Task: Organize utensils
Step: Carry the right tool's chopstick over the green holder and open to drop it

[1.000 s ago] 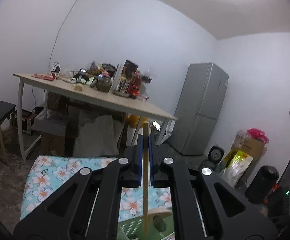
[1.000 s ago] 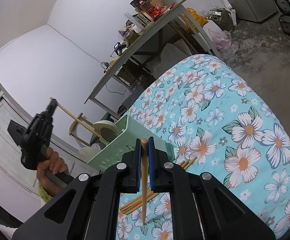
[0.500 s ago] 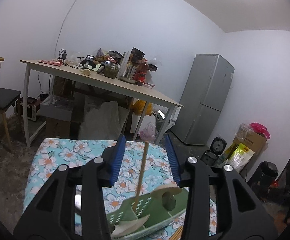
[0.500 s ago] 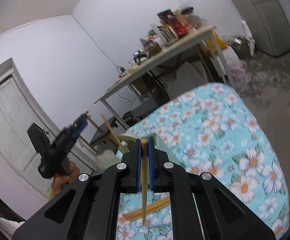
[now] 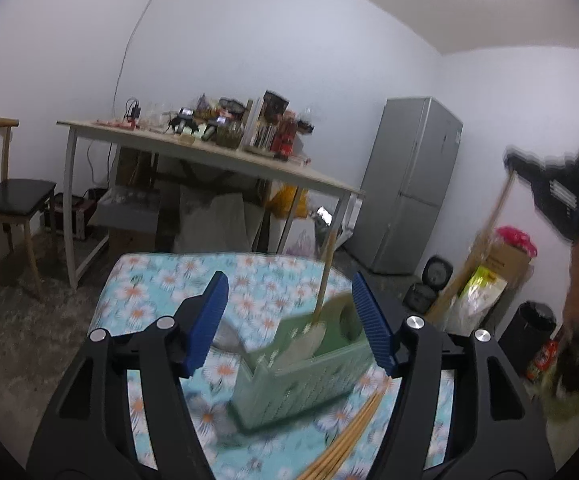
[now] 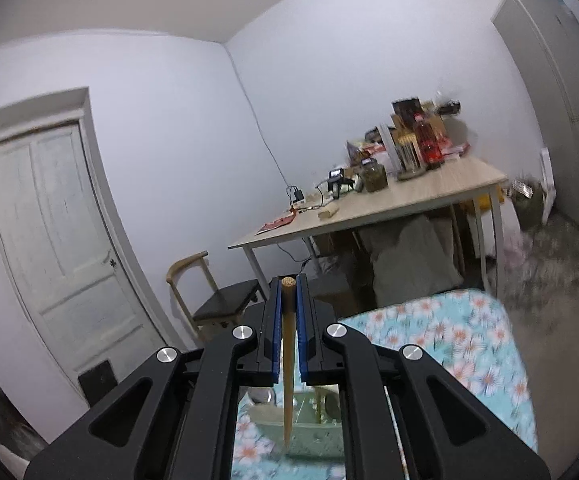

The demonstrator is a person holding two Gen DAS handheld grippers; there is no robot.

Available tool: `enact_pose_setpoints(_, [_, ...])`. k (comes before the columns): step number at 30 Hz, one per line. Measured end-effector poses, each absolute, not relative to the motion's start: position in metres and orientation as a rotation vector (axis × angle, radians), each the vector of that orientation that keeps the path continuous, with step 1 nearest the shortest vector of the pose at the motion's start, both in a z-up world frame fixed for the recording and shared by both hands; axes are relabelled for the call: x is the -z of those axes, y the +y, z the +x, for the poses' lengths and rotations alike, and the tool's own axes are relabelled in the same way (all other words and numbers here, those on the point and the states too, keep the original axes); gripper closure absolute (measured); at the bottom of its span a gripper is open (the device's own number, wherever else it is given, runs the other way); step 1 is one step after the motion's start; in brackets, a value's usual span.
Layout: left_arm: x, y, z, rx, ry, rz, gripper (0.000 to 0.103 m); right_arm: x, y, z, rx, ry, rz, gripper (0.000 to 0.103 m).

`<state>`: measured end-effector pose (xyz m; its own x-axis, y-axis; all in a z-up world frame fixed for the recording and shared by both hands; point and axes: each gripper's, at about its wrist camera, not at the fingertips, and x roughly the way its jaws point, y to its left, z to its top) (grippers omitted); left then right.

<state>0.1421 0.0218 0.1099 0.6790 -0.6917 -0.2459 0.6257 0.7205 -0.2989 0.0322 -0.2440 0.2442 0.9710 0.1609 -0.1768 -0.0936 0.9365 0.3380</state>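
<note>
Two grippers in play over my flowered cloth (image 5: 149,284), which covers the work surface. Green basket (image 5: 301,376) sits on it as the sorting bin, one chopstick (image 5: 325,276) already standing upright inside so it's sorted. Loose chopsticks (image 5: 353,432) lie on the cloth just beside the basket, waiting. My left gripper (image 5: 285,320) is opening, nothing pressed between the pads, basket framed beyond them. My right gripper (image 6: 288,320) is clamped on a single chopstick (image 6: 287,364), tip hanging down over the basket, probably lined up to drop in.
</note>
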Motion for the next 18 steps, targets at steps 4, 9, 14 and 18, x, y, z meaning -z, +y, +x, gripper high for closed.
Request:
enact_pose_setpoints(4, [-0.09, 0.027, 0.134, 0.749, 0.406, -0.167, 0.042, -0.249, -0.226, 0.054, -0.109, 0.22, 0.258, 0.096])
enact_pose_setpoints(9, [-0.067, 0.032, 0.125, 0.76, 0.451, -0.147, 0.042, -0.247, -0.212, 0.08, -0.076, 0.231, 0.186, 0.096])
enact_pose_setpoints(14, [-0.052, 0.028, 0.12, 0.788, 0.484, -0.131, 0.042, -0.234, -0.199, 0.105, -0.038, 0.259, 0.11, 0.096])
enact_pose_setpoints(18, [-0.04, 0.026, 0.115, 0.804, 0.503, -0.113, 0.042, -0.214, -0.193, 0.122, -0.034, 0.308, 0.101, 0.096])
